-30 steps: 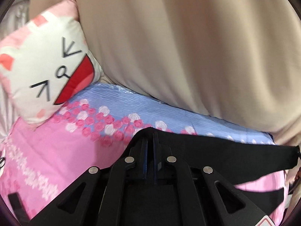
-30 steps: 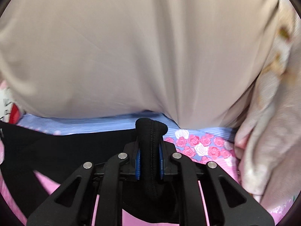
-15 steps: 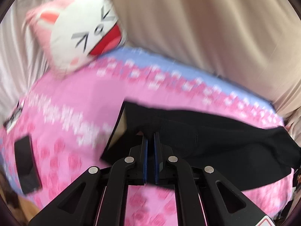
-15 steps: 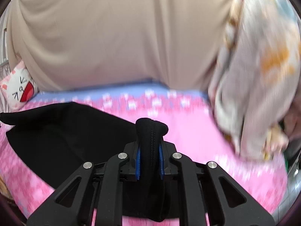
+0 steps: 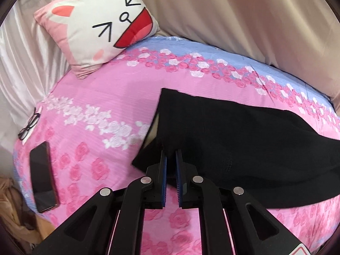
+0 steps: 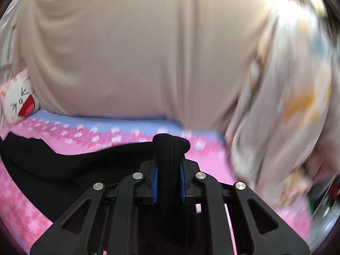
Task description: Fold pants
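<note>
Black pants (image 5: 229,136) lie spread across a pink rose-print bed sheet (image 5: 99,97). My left gripper (image 5: 171,159) is shut on the pants' near left edge, a thin fold pinched between its blue pads. In the right wrist view the pants (image 6: 55,165) stretch off to the left. My right gripper (image 6: 169,165) is shut on a thick bunched fold of the pants (image 6: 170,148) that sticks up between its fingers.
A cat-face pillow (image 5: 99,23) leans at the back left. A phone (image 5: 42,176) and glasses (image 5: 28,125) lie near the sheet's left edge. A beige curtain (image 5: 244,21) hangs behind the bed. A pale patterned cloth (image 6: 282,110) hangs at the right.
Both grippers have pulled back from the curtain, drawing the pants with them over the sheet. The left view now shows far more of the bed; the pillow sits farther off.
</note>
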Available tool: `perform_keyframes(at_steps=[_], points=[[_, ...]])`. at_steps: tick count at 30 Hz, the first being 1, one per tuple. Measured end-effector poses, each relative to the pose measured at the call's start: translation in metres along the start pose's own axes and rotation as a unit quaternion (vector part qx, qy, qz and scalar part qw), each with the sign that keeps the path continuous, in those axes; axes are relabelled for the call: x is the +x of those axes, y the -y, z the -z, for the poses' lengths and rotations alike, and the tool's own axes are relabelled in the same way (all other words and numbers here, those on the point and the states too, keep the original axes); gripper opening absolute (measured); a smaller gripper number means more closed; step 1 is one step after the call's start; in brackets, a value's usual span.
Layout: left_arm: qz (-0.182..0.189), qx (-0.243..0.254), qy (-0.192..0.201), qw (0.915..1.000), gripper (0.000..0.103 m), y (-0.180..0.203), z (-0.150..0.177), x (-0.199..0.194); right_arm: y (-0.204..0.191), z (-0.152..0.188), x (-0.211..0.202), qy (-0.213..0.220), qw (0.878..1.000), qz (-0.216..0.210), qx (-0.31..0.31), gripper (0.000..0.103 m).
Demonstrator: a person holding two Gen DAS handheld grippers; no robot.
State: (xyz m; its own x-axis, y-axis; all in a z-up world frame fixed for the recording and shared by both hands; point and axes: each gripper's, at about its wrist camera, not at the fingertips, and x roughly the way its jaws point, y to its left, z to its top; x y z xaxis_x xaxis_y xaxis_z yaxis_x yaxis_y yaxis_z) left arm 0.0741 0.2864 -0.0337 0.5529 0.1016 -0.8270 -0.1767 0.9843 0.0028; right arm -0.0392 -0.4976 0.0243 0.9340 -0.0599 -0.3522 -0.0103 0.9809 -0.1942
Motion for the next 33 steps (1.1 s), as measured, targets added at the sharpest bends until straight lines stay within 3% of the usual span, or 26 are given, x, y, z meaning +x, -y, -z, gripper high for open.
perform_keyframes(at_steps=[2,3,5,7,9,11,12,13,14,15,16,18,20,24,25,26,27,29,33], points=[[-0.011,0.001,-0.007,0.9999,0.008,-0.007,0.010,0.001,-0.007,0.024,0.004,-0.034,0.998,0.020,-0.041,0.028],[-0.017,0.001,-0.015,0.9997,0.008,-0.011,0.017,0.005,-0.005,0.051,0.015,-0.090,0.995,0.022,-0.045,0.037],[-0.051,-0.002,-0.024,0.9984,0.003,-0.019,0.031,0.013,0.002,0.094,0.029,-0.170,0.985,0.021,-0.033,0.038],[-0.062,-0.019,-0.047,0.9968,0.003,-0.032,0.042,0.021,0.009,0.133,0.025,-0.215,0.976,0.038,-0.011,0.038],[-0.048,-0.036,-0.058,0.9965,0.003,-0.040,0.045,0.021,0.019,0.141,0.011,-0.205,0.978,0.036,0.028,0.038],[-0.049,-0.033,-0.038,0.9975,0.003,-0.036,0.039,0.006,0.036,0.137,-0.006,-0.175,0.980,0.022,0.091,0.042],[-0.045,-0.022,-0.023,0.9985,0.003,-0.027,0.034,-0.003,0.045,0.130,-0.011,-0.161,0.979,0.013,0.121,0.061],[-0.037,-0.014,-0.012,0.9991,0.005,-0.018,0.029,-0.010,0.056,0.121,-0.014,-0.144,0.976,0.002,0.166,0.072],[-0.021,-0.005,0.006,0.9998,0.008,-0.002,0.020,-0.019,0.061,0.116,-0.011,-0.136,0.973,-0.005,0.185,0.082],[-0.003,0.002,0.014,0.9999,0.015,0.013,0.014,-0.023,0.063,0.111,-0.002,-0.133,0.972,-0.017,0.194,0.081],[0.008,0.005,0.016,0.9998,0.035,0.023,0.010,-0.022,0.064,0.105,0.009,-0.139,0.972,-0.021,0.190,0.081],[0.030,0.010,0.012,0.9994,0.047,0.047,0.004,-0.015,0.060,0.104,0.030,-0.158,0.972,-0.017,0.173,0.080],[0.031,0.015,0.000,0.9994,0.047,0.064,0.005,0.001,0.050,0.109,0.052,-0.185,0.968,-0.022,0.165,0.076],[-0.004,0.015,-0.028,0.9995,0.047,0.065,0.016,0.031,0.040,0.123,0.082,-0.222,0.961,-0.029,0.164,0.072],[-0.015,0.012,-0.035,0.9992,0.047,0.061,0.020,0.037,0.039,0.125,0.087,-0.225,0.960,-0.030,0.162,0.065],[-0.027,0.008,-0.046,0.9986,0.047,0.057,0.023,0.045,0.038,0.126,0.090,-0.227,0.961,-0.031,0.157,0.039],[-0.033,0.005,-0.054,0.9980,0.047,0.054,0.026,0.050,0.035,0.125,0.092,-0.227,0.962,-0.028,0.151,0.020],[-0.049,0.000,-0.068,0.9965,0.047,0.046,0.029,0.061,0.034,0.118,0.090,-0.220,0.963,-0.033,0.150,0.003],[-0.066,0.015,-0.071,0.9952,0.048,0.049,0.027,0.064,0.038,0.074,0.086,-0.183,0.977,-0.005,0.106,0.003]])
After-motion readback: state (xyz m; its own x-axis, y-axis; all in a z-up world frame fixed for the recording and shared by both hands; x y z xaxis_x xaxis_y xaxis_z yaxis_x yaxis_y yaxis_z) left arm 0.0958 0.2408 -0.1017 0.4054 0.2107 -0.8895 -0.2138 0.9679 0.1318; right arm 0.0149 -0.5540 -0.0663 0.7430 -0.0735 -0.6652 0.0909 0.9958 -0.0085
